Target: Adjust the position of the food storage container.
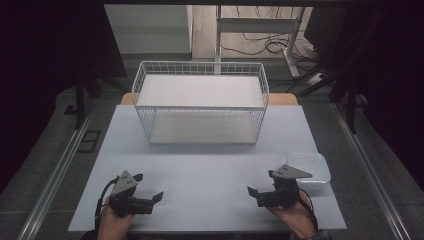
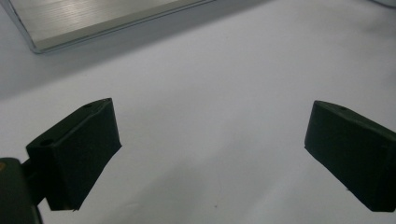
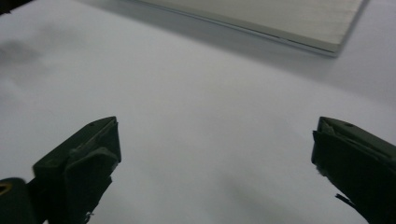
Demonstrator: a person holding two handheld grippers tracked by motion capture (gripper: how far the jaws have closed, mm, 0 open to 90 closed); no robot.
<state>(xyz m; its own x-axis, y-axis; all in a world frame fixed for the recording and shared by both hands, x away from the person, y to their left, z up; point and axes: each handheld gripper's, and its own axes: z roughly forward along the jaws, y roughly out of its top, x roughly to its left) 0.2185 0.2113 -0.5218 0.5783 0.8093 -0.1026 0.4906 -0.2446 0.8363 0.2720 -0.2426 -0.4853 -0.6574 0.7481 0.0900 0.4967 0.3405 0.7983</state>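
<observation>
Table (image 1: 200, 175) w/ wire basket (image 1: 200, 102), dish (image 1: 312, 167)

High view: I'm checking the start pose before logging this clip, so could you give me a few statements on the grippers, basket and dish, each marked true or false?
1. Both the left gripper and the right gripper have open jaws with nothing between them. True.
2. The white dish sits inside the wire basket. False: it rests on the table, beside the right gripper.
3. The wire basket stands at the far side of the table, beyond both grippers. True.
4. The left gripper holds the dish. False: it is over bare table, apart from the dish.
</observation>
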